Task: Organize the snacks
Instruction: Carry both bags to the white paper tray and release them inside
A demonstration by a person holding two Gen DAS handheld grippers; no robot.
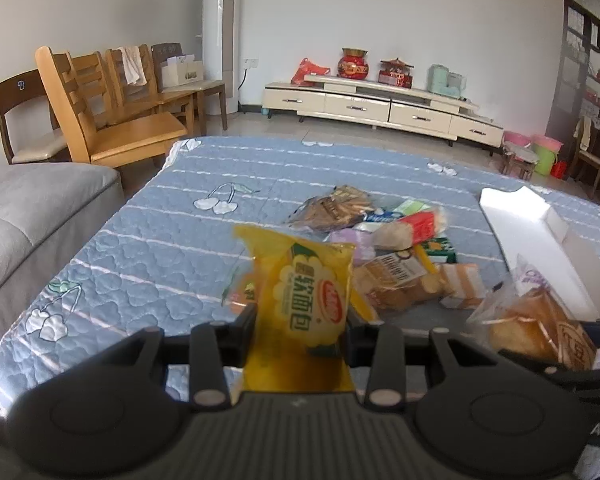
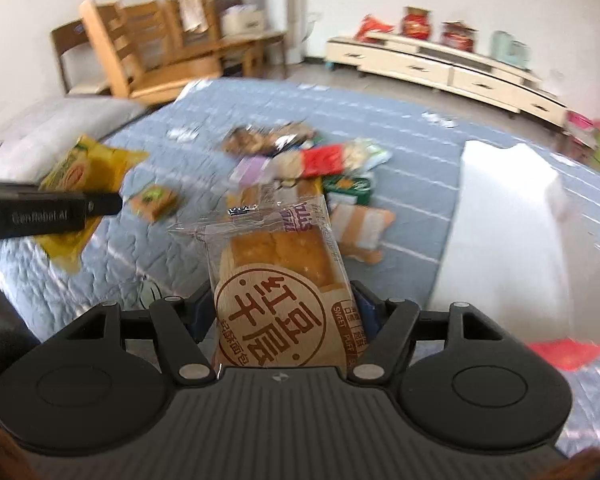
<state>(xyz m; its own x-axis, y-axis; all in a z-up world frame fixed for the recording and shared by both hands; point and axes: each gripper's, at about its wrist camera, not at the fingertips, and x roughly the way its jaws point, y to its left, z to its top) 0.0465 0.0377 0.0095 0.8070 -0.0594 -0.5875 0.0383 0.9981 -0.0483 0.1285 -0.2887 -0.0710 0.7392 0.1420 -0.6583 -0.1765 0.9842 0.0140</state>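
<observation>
Yellow bread packet (image 1: pixel 300 304) clamped upright in left gripper (image 1: pixel 300 320), above blue quilt (image 1: pixel 160 240). Right gripper (image 2: pixel 284 312) pinches clear bread packet (image 2: pixel 284 280) (brown round label). Snack pile (image 1: pixel 380 240) mid-quilt; white box (image 1: pixel 540 240) beside it.

"SWEET PUFF" on bread packet (image 2: pixel 284 300), "GenRobot.AI" on left gripper (image 2: pixel 48 214)

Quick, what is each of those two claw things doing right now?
Left gripper: shut on a yellow plastic bread packet.
Right gripper: shut on a clear-wrapped brown bread loaf.
</observation>
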